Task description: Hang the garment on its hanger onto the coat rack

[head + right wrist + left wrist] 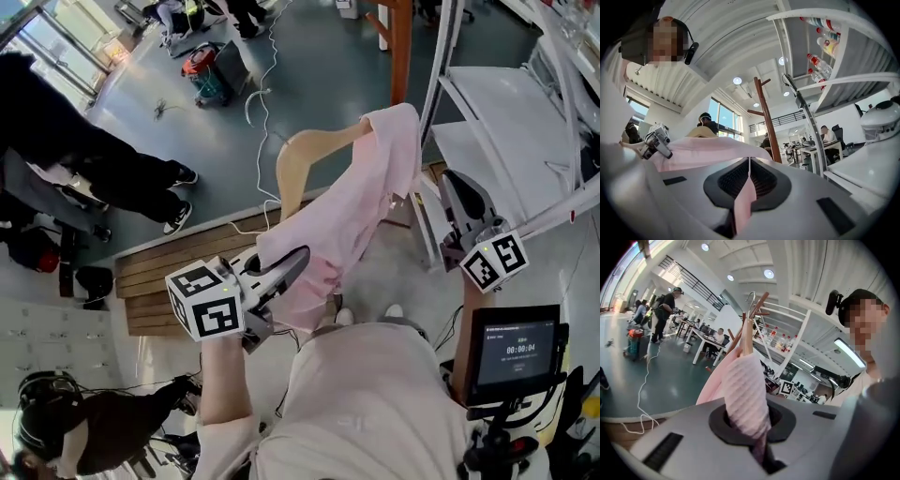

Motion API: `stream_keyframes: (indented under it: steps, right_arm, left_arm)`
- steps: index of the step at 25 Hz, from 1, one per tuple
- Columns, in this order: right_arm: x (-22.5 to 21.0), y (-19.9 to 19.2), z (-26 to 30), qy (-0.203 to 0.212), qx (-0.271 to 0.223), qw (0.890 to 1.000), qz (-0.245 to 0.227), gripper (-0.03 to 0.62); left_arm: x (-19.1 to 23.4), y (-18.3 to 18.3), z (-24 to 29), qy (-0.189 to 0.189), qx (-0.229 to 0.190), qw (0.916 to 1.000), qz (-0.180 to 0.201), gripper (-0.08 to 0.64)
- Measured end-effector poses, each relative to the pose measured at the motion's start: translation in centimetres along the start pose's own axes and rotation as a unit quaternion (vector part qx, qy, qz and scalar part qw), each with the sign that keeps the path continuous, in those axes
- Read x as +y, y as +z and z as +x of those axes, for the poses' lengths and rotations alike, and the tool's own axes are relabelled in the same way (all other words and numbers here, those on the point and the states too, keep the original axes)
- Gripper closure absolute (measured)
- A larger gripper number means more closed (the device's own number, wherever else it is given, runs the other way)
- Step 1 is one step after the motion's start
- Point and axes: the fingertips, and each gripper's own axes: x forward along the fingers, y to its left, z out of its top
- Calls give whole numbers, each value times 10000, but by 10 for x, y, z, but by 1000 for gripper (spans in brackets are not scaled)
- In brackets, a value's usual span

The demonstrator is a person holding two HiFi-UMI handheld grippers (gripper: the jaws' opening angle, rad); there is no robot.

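Observation:
A pink garment (352, 202) hangs over a light wooden hanger (307, 150), held up in front of me. My left gripper (298, 259) is shut on a bunched fold of the garment (744, 390) at its lower end. In the left gripper view the hanger's neck (746, 336) and metal hook (750, 298) rise above that fold. My right gripper (451, 193) sits at the garment's right edge and is shut on a thin strip of pink cloth (746, 194). The brown wooden coat rack (766, 117) stands ahead, and its pole (401, 42) shows at the top of the head view.
A white metal shelf frame (497, 112) stands close on the right, with bottles (820, 51) on it. A small screen (518, 352) sits at the lower right. A slatted wooden platform (173, 267) lies below; a person (84, 150) stands at the left; a cable (262, 103) trails on the floor.

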Motion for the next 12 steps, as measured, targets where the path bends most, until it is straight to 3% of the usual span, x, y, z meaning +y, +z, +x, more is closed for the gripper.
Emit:
stream_keyframes:
  steps: [8, 12]
  right_arm:
    - [30, -20, 53, 716, 47, 9971, 262, 575]
    - [46, -22, 67, 997, 45, 9943, 364, 575]
  left_arm:
    - [19, -11, -54, 754, -457, 9955, -354, 549]
    - [19, -15, -82, 1154, -726, 9889, -585, 549]
